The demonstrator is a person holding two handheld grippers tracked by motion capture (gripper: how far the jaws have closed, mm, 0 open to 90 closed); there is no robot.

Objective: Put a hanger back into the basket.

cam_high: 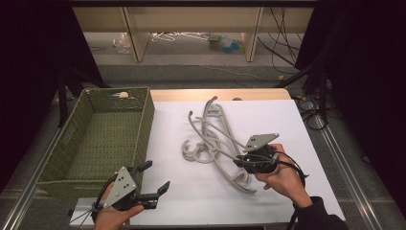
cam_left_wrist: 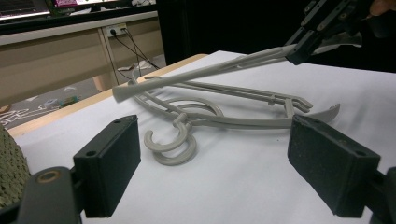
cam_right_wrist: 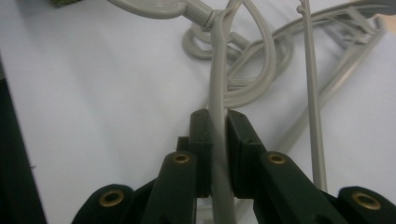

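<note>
Right gripper [cam_right_wrist: 219,140] pinches one grey hanger [cam_high: 225,143] by its thin arm; left gripper [cam_high: 154,178] sits spread wide. Hanger looks light, stiff, slick; probably tangles with the others, so grabbing near the hook seems safer.

1. It looked like a lab recording space: black curtains [cam_high: 28,57] flanked the white-covered bench [cam_high: 268,124].
2. Loose cables [cam_high: 282,43] trailed across the floor.
3. A wall socket [cam_left_wrist: 114,31] sat behind wooden bench legs [cam_high: 136,40].
</note>
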